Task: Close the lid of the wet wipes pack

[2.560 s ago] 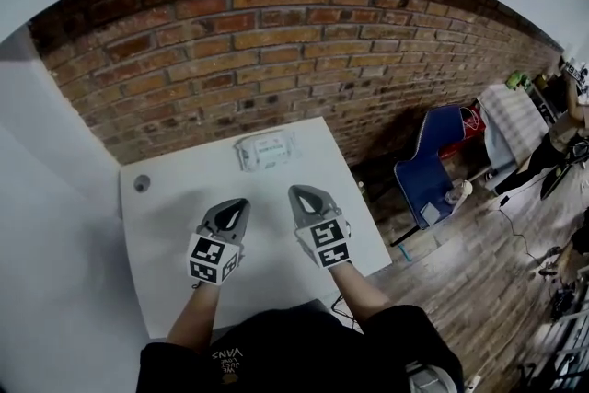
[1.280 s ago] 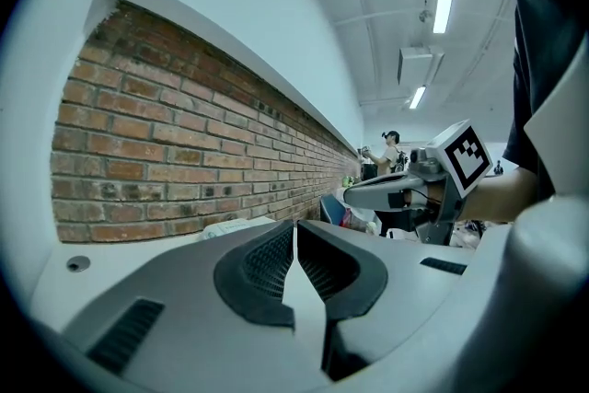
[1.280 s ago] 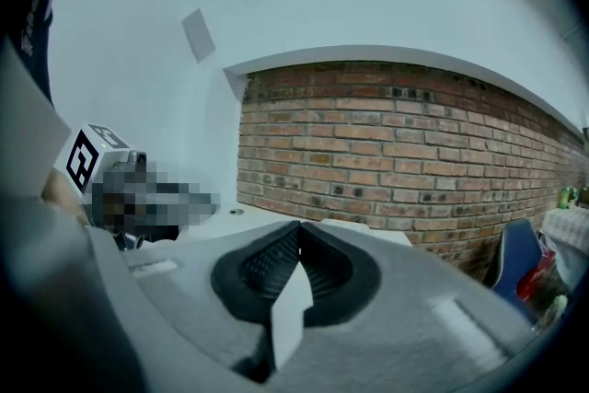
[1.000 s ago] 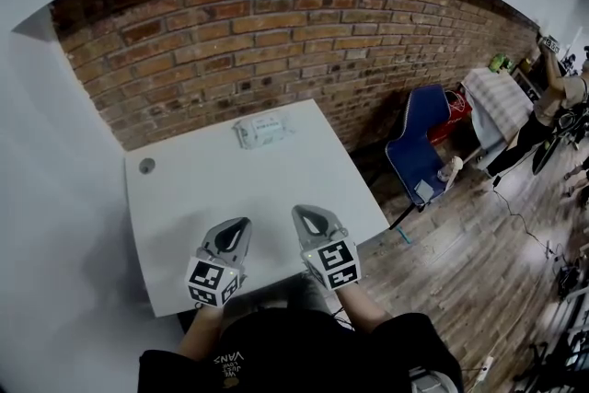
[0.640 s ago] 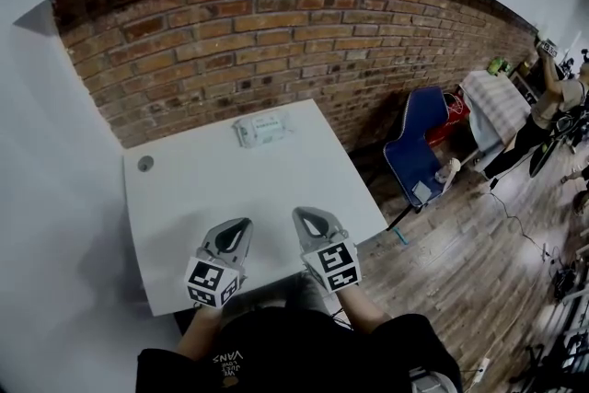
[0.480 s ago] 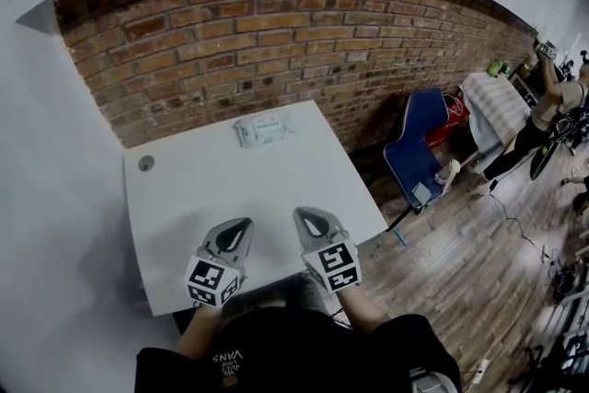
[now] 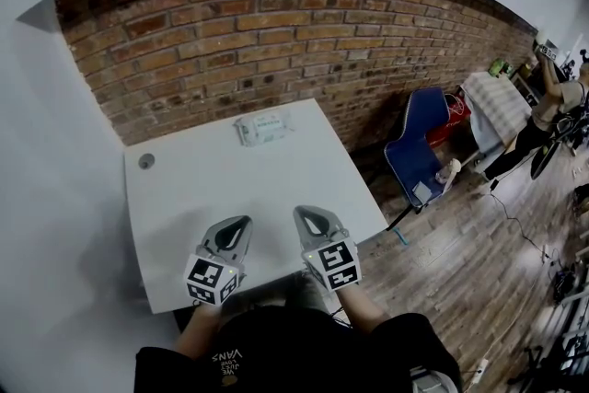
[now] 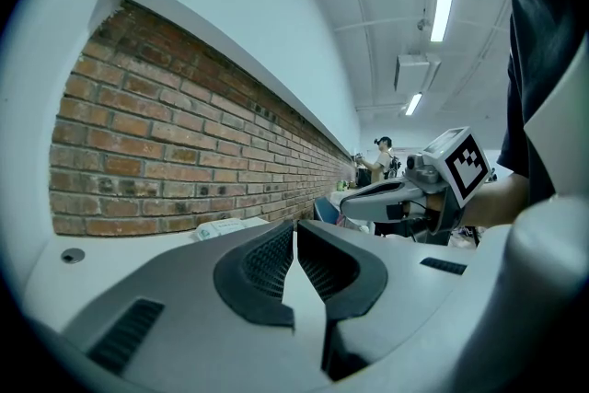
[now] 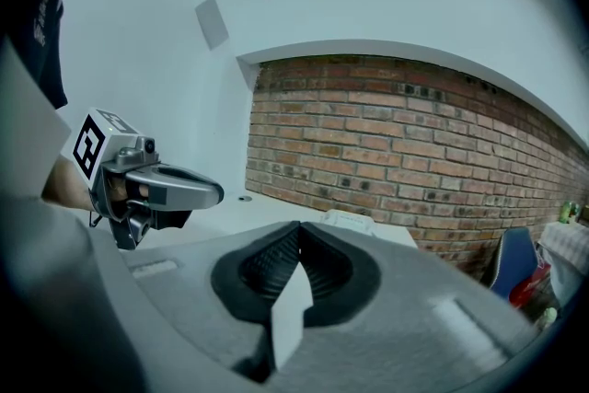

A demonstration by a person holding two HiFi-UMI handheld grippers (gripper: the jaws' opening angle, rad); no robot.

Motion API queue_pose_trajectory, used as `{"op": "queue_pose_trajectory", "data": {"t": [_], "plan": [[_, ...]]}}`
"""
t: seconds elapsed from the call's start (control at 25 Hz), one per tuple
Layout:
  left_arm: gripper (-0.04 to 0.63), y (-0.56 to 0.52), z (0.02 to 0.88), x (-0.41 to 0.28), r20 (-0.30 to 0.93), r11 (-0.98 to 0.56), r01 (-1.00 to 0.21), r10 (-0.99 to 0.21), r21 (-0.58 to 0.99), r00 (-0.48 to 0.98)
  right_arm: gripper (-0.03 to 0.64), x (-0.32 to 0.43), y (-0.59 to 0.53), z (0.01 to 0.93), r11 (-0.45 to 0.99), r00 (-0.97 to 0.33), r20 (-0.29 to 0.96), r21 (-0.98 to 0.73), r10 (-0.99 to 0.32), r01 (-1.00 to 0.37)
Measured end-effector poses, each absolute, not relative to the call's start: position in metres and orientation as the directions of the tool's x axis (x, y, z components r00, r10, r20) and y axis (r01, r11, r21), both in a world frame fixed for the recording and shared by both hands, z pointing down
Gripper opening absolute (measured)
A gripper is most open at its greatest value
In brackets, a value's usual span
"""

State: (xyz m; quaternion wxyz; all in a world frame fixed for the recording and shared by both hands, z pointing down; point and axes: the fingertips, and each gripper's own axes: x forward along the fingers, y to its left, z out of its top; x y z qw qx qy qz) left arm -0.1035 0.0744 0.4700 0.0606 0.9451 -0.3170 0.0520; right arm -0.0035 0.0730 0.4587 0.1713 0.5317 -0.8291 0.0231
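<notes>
A white wet wipes pack lies at the far edge of the white table, close to the brick wall. The left gripper view shows the pack small and far off; the right gripper view shows it just beyond the jaws. Whether its lid is up cannot be told. My left gripper and right gripper hover side by side over the near edge of the table, well short of the pack. Both are shut with nothing between the jaws.
A round grey hole sits in the table's far left corner. The brick wall runs right behind the table. A blue chair stands to the right on the wooden floor, and a person is at the far right.
Over the earlier frames the view pulled back from the table, and both grippers came toward its near edge, away from the pack. In the last half second nothing has moved.
</notes>
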Motion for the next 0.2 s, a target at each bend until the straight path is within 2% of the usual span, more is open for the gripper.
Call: {"op": "queue_pose_trajectory", "data": {"t": [0.2], "plan": [[0.012,0.0742,0.4708,-0.1023,0.133,-0.789,-0.609,-0.597,0.084,0.791,-0.003,-0.0008,0.0709,0.4593,0.432,-0.375,0.306,0.144,-0.875,-0.890]]}}
